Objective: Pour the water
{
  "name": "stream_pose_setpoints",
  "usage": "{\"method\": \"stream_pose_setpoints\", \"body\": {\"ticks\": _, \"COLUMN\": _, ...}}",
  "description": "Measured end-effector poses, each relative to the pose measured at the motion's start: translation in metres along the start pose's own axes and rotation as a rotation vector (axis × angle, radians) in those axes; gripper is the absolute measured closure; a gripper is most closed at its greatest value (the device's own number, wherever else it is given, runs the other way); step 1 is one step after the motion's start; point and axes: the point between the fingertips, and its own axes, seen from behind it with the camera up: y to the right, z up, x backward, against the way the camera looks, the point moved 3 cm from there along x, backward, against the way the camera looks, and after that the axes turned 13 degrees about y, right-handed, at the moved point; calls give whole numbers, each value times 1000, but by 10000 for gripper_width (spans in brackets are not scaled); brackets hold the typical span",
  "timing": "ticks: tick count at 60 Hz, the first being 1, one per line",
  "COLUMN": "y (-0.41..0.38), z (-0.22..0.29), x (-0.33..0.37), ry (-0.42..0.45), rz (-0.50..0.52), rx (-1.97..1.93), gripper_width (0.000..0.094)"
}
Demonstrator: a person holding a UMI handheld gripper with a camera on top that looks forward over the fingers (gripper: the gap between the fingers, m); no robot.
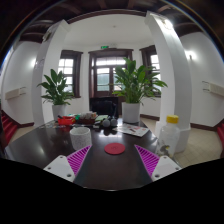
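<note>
Gripper: held low over the dark tabletop, looking along it into a bright room.
Fingers: apart, nothing between them but bare tabletop; the pink pads face each other across a wide gap.
Coaster: a red disc lying flat just ahead of the fingers, about centred between them.
Bottle: pale with a yellow cap, upright on the tabletop, beside the right finger and slightly ahead of it, outside the gap.
Clutter: mixed small things at the tabletop's far side, well beyond the coaster; too small to tell apart.
Plants: two leafy ones in white pots beyond the tabletop.
Windows: dark-framed, in the back wall.
</note>
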Motion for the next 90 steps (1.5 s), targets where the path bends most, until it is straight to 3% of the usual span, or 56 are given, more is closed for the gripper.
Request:
{"method": "stream_pose_setpoints", "body": {"ticks": 22, "y": 91, "z": -11, "x": 7, "ry": 16, "rz": -193, "rx": 61, "gripper_width": 111}}
{"method": "stream_pose_setpoints", "body": {"ticks": 46, "y": 121, "z": -16, "x": -81, "ry": 9, "rz": -188, "rx": 15, "gripper_width": 107}}
{"method": "stream_pose_setpoints", "body": {"ticks": 49, "y": 126, "z": -12, "x": -87, "ry": 21, "rz": -186, "rx": 11, "gripper_width": 139}}
{"method": "stream_pose_setpoints", "body": {"ticks": 52, "y": 132, "z": -10, "x": -91, "ry": 28, "rz": -193, "rx": 5, "gripper_width": 334}}
{"method": "stream_pose_setpoints", "body": {"ticks": 58, "y": 161, "z": -11, "x": -95, "ry": 24, "rz": -181, "rx": 26, "gripper_width": 381}}
{"method": "stream_pose_setpoints", "body": {"ticks": 65, "y": 174, "z": -6, "x": -118, "ry": 18, "rz": -184, "rx": 36, "gripper_width": 500}}
{"method": "stream_pose_setpoints", "body": {"ticks": 66, "y": 161, "z": -12, "x": -94, "ry": 18, "rz": -188, "rx": 40, "gripper_width": 502}}
{"method": "stream_pose_setpoints", "body": {"ticks": 82, "y": 160, "z": -10, "x": -92, "ry": -15, "rz": -206, "rx": 114, "gripper_width": 531}}
{"method": "stream_pose_setpoints", "body": {"ticks": 90, "y": 145, "z": 1, "x": -99, "ry": -29, "rz": -153, "rx": 273, "gripper_width": 529}}
